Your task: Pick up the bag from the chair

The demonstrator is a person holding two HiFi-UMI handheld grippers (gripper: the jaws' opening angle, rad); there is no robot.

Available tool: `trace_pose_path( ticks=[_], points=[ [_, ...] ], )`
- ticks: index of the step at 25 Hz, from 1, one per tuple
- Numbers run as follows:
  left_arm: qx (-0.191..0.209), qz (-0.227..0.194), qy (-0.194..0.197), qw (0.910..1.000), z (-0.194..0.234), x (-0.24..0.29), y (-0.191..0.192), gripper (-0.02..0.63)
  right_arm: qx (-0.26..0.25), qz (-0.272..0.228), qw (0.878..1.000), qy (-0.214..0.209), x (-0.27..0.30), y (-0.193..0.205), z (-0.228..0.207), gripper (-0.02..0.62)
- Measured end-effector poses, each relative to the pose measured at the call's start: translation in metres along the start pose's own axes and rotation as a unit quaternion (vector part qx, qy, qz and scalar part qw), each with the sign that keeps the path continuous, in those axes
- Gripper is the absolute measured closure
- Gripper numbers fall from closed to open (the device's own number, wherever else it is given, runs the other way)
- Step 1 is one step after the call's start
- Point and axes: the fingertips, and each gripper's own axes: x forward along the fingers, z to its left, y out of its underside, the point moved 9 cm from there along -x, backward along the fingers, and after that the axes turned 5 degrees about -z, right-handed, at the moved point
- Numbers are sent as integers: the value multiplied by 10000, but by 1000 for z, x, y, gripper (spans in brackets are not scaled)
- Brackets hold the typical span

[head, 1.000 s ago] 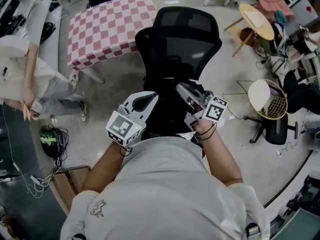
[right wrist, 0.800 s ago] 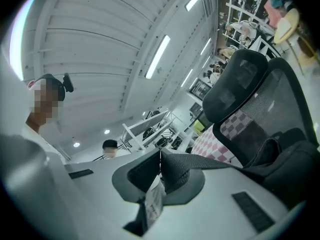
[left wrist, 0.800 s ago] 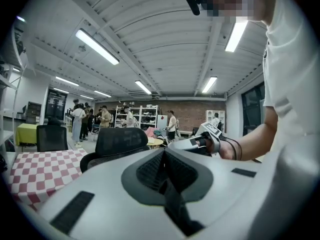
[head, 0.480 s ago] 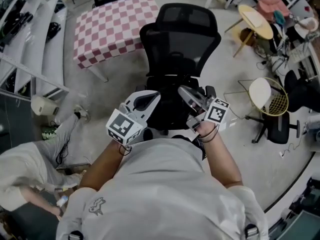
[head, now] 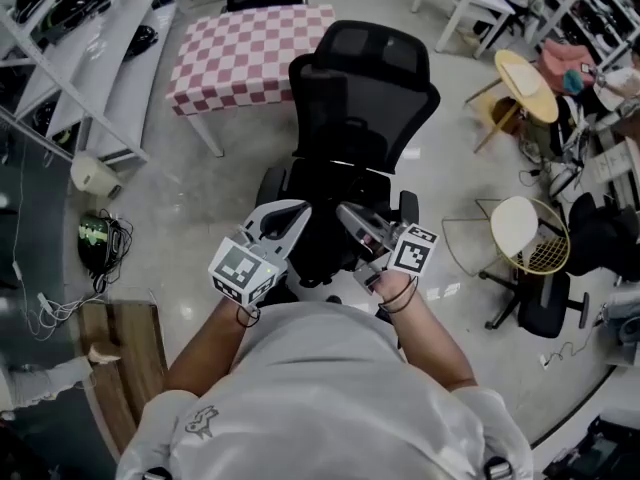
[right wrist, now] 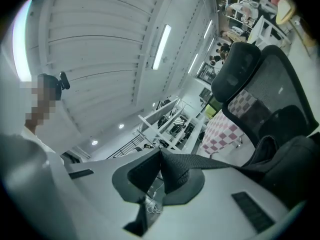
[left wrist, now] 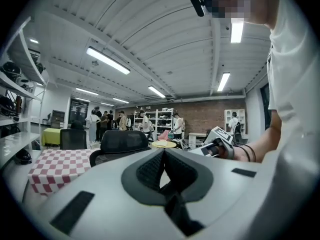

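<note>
1. One black strap [right wrist: 215, 161] of the bag [right wrist: 295, 156] runs taut into your right gripper [right wrist: 160, 155], whose jaws are clamped on it. The bag's body lies low against the chair [head: 365, 88].
2. Compared with a second ago, both grippers sit lower in the head view, nearer your chest. You are probably drawing the bag off.
3. Only the right gripper view shows the strap; the head view loses it, black on black. Your left gripper [left wrist: 164, 151] has its jaws together, with nothing between them.

Both bare forearms reach forward, side by side. The left gripper [head: 297, 211] has its jaws pressed together with nothing between them. The right gripper [head: 347, 214] clamps a black woven strap [right wrist: 212, 162].
</note>
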Motion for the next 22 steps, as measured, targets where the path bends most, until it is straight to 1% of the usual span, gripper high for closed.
trace_pose_path(
  ticks=[2,6,11,15,18,22],
  points=[
    [38,-25,-176,9998,-18,-7,1,594,88,115,9999,-40,-15,6,6,563],
    [82,-55,-645,9979,-40,-28,-2,594,147,392,9990,-149,-36,20,22,563],
    [290,-80,-795,9964,-61,-48,-9,594,54,415,9988,-235,-56,31,43,563],
    [245,34,-792,9965,-70,-64,1,594,152,406,9989,-153,-69,47,54,563],
    [210,71,-672,9975,-74,-74,2,594,58,320,9993,-160,-72,52,66,562],
    [198,146,-437,9987,-85,-95,4,594,11,172,9998,-22,-78,63,85,562]
  ],
)
